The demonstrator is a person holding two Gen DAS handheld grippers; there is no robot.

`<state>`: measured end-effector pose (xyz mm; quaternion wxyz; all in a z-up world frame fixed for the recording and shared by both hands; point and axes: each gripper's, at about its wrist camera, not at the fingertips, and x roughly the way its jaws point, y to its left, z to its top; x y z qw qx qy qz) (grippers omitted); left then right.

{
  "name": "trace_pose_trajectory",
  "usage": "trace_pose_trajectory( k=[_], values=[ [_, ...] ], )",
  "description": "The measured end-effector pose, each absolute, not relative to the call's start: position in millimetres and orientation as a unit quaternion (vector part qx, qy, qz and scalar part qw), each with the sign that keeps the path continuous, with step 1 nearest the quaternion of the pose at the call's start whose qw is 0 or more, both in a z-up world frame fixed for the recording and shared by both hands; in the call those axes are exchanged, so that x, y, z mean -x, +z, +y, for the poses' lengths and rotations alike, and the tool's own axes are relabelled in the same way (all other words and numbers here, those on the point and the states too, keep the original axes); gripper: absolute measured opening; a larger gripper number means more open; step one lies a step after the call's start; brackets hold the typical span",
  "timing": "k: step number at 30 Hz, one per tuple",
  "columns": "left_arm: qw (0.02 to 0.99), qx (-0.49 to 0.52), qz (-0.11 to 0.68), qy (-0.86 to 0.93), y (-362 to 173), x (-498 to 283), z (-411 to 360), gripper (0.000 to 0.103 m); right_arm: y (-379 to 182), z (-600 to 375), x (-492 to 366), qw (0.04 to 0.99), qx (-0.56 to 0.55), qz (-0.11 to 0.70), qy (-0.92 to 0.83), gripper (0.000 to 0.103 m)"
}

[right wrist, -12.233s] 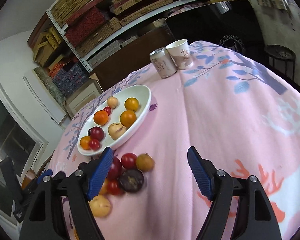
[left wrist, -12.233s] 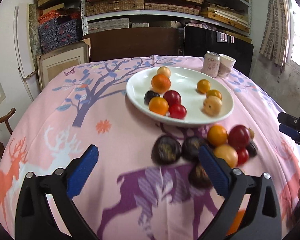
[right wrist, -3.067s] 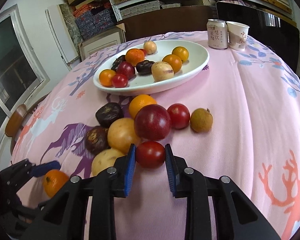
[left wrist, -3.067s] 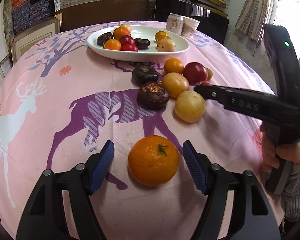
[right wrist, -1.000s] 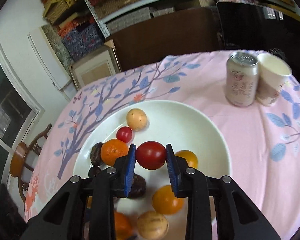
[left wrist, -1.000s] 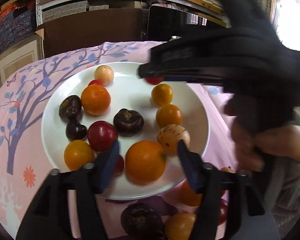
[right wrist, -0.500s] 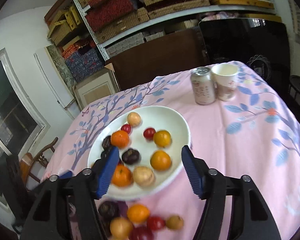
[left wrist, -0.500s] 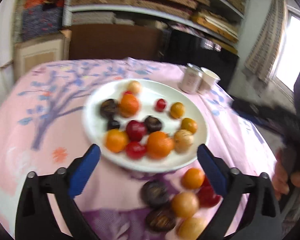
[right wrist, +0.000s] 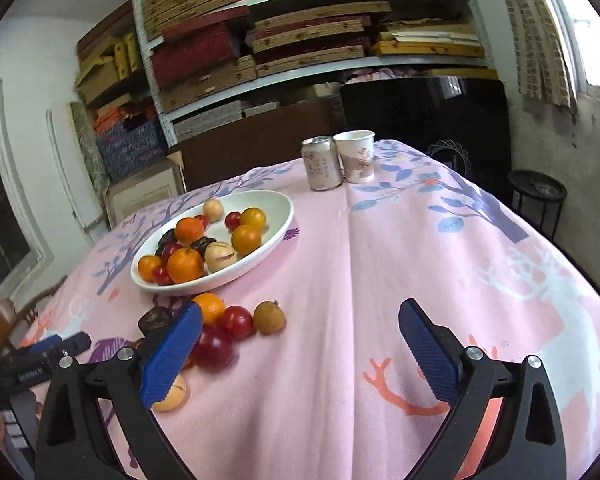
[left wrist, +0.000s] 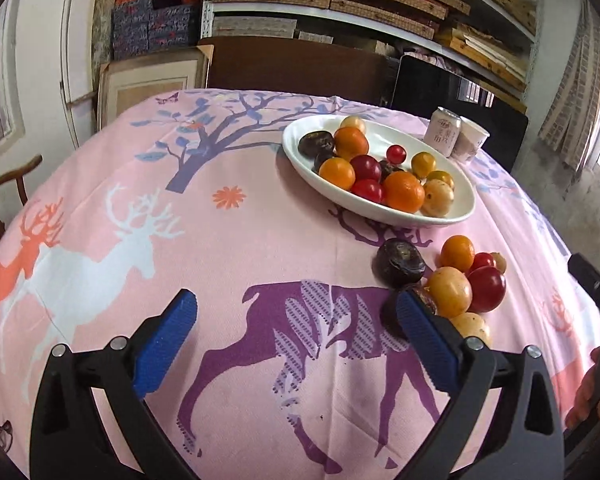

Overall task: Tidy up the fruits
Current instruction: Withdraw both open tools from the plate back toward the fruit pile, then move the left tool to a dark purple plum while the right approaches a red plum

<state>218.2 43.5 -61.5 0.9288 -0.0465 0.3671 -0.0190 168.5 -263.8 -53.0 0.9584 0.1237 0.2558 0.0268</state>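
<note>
hovering over the pink tablecloth, the left gripper has its blue pads spread wide and nothing between them; only the purple deer print lies under the gap. right of it in the left wrist view, a loose pile of fruit sits on the cloth: a dark fruit, an orange, a yellow fruit and a red fruit, all touching or just beside each other, near the gripper's right pad. farther off, the white plate holds mixed fruit, among them a large orange at its near side. a can and a paper cup stand side by side at the far right of the plate.

right gripper is also released, pads far apart and empty, over bare cloth right of the pile. its left pad partly hides the red fruit; a small brown fruit lies at the pile's right edge. the plate is farther off to the left.
</note>
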Motion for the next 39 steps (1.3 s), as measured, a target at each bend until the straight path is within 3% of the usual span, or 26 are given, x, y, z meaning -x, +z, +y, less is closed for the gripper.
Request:
trace_pose_trajectory(
  k=[7, 16, 21, 25, 30, 39],
  values=[
    [0.919, -0.001, 0.390, -0.053, -69.6, -225.5, 15.5, 0.098, -69.1, -279.4, -180.7, 0.929, -0.202, 0.309, 0.039, 0.099],
    [0.909, -0.076, 0.405, -0.066, -78.8, -243.7, -23.5, 0.099, -71.6, -271.2, -181.9, 0.925, -0.197, 0.322, 0.051, 0.099],
    [0.900, -0.040, 0.426, -0.086, -82.7, -253.9, -10.4, 0.099, -74.0, -270.4, -183.4, 0.922, -0.196, 0.329, 0.053, 0.099],
    [0.912, -0.098, 0.397, 0.020, -76.7, -244.0, 12.4, 0.099, -74.0, -271.8, -182.6, 0.921, -0.200, 0.329, 0.055, 0.099],
    [0.912, -0.042, 0.408, -0.007, -76.4, -233.6, 30.9, 0.099, -73.2, -272.5, -181.3, 0.921, -0.204, 0.327, 0.059, 0.099],
    [0.902, -0.037, 0.430, -0.026, -85.7, -251.9, 19.2, 0.099, -72.9, -271.1, -181.5, 0.921, -0.201, 0.329, 0.060, 0.099]
  ],
)
